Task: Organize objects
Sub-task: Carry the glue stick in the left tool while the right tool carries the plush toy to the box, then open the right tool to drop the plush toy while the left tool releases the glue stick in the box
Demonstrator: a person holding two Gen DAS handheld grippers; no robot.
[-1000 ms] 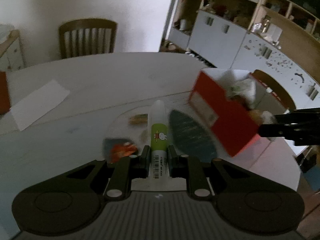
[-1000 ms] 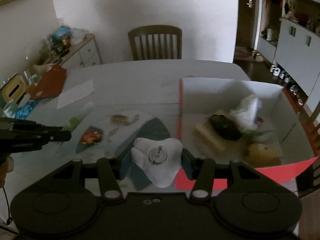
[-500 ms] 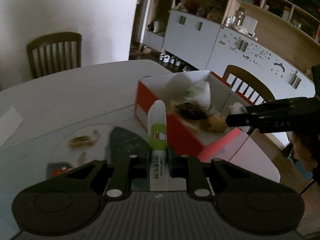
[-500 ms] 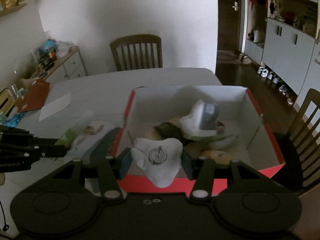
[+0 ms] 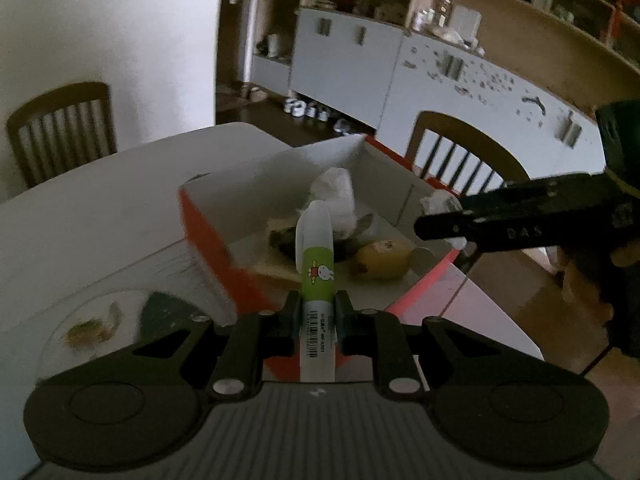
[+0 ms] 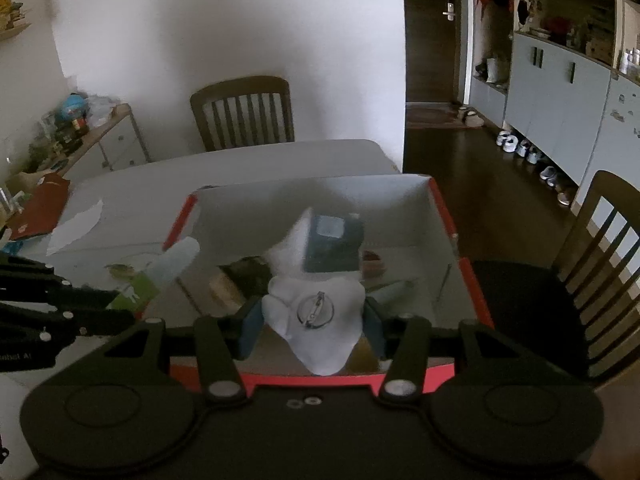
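Observation:
My left gripper is shut on a white marker with a green rabbit label, its cap pointing over the near wall of a red box with a white inside. My right gripper is shut on a white tooth-shaped soft badge, pin side up, above the box front edge. Inside lie a yellow fruit, a white cloth, a dark blue booklet and other dark items. Each view shows the other gripper: the right, the left.
A clear plate with scraps and a dark oval piece lie left of the box. A sheet of paper and a red folder sit at the far left. Wooden chairs stand at the table's edges.
Both grippers have swung to the right, from above the plate to over the red box, each keeping its object. The box now fills the middle of both views.

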